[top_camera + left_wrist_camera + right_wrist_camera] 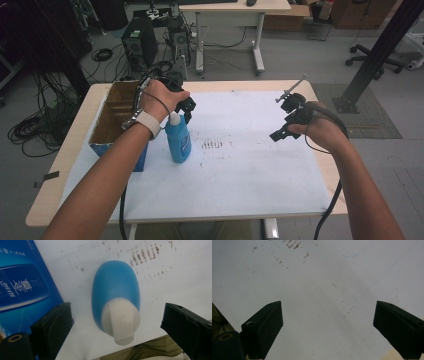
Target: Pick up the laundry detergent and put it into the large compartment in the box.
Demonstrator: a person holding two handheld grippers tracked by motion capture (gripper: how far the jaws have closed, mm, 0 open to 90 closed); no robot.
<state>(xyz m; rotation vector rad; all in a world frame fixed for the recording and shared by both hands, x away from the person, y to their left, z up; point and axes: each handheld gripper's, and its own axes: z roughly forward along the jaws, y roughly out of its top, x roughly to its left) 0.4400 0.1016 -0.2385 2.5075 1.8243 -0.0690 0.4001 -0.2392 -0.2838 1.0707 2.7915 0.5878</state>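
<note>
A blue bottle [178, 141] with a white cap stands upright on the white sheet [240, 170], just right of a blue cardboard box [116, 120]. My left gripper [186, 111] hovers right above the bottle's cap. Seen from the left gripper view, the bottle [115, 290] and its white cap [121, 321] lie between the two wide-apart jaws, which do not touch it. My right gripper [281, 131] hangs open over the right half of the sheet, and the right gripper view has bare sheet [322, 290] between its jaws.
The open-topped box stands at the table's left edge, with its blue printed side [22, 287] close to the bottle. Brown smudges [215, 145] mark the middle of the sheet. Beyond the table are a desk [235, 30], a computer tower [140, 42] and cables on the floor.
</note>
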